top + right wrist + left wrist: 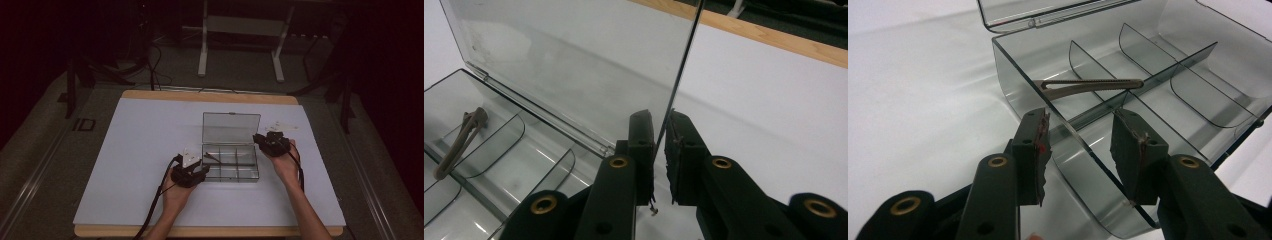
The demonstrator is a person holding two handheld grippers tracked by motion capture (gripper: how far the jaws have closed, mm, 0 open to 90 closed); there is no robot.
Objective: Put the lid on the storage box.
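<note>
Forearms entering from the bottom of the high view, each hand carrying a black gripper. Left gripper [194,171] parked at the near-left corner of a clear smoky plastic box [231,162], jaws apart. Right gripper [270,141] up at the right edge of the lid [231,128], which stands raised at the far side of the box. Box sitting near the middle of a pale tabletop [140,150] with a wooden rim.

Left gripper [1080,145] close up in its own view: two black jaws spread wide, straddling the near wall of the box [1148,100] without pressing on it, one jaw outside, the other over the inside. Curved see-through dividers splitting the interior into compartments. Slim tan hair clip [1088,86] lying in the corner compartment, one end resting against the central divider.

Right gripper [660,150] in its own view: jaws drawn nearly together around the thin edge of the upright lid [574,60]; whether the pads actually pinch it, cannot tell. Hinge running along the base of the lid, hair clip [459,142] visible low at left in the box [524,170].
</note>
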